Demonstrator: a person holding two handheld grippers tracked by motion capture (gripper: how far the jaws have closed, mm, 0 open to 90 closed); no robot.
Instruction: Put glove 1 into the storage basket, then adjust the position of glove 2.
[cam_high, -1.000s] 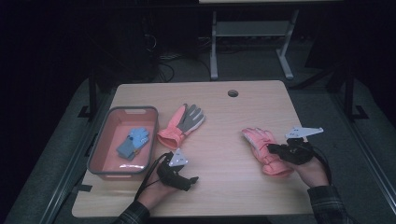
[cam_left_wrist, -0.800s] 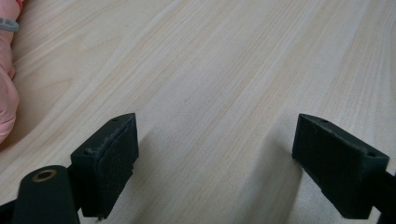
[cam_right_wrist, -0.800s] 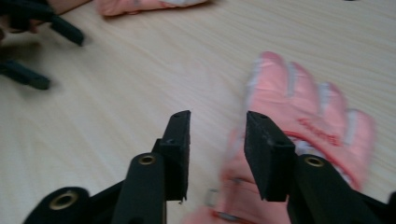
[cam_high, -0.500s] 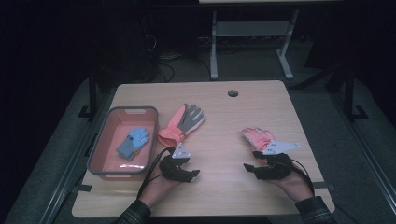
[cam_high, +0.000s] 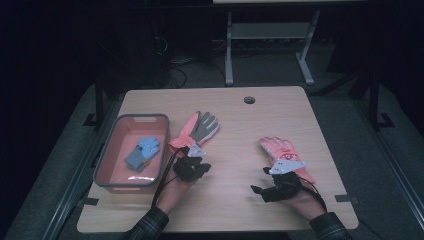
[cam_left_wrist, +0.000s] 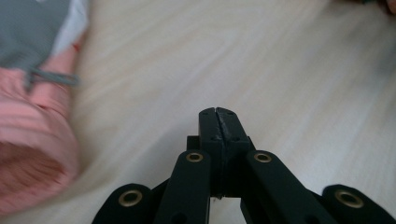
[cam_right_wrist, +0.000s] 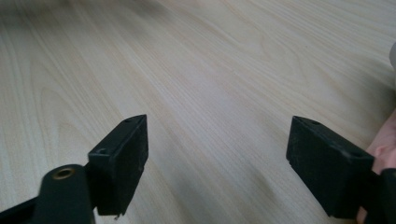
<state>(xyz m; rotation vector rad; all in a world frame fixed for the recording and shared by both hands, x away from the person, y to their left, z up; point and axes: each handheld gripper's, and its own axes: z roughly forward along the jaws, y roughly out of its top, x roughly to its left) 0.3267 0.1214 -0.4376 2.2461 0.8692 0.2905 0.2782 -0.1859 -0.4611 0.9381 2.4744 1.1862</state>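
Note:
A pink-and-grey glove (cam_high: 199, 129) lies palm up on the wooden table (cam_high: 240, 125), just right of the bin. My left gripper (cam_high: 200, 167) sits right by its cuff, and the pink cuff (cam_left_wrist: 32, 149) is to the left of my jaws. The left gripper (cam_left_wrist: 218, 114) has just been closing and is shut, with nothing between its jaws. A second pink glove (cam_high: 282, 149) lies at the right. My right gripper (cam_high: 261, 181) is in front of it, aimed left over bare wood. The right gripper (cam_right_wrist: 217, 154) has just been opening and stands open, with nothing between its jaws.
A pink bin with a grey rim (cam_high: 107, 155) stands at the table's left and holds a blue glove (cam_high: 142, 152). A cable hole (cam_high: 249, 99) sits near the far edge. Beyond the table are a dark floor, cables and a metal stand (cam_high: 270, 35).
The right hand drew back off the pink glove toward the front and its jaws opened, leaving the glove flat. The left hand shifted up toward the other glove's cuff and its jaws shut.

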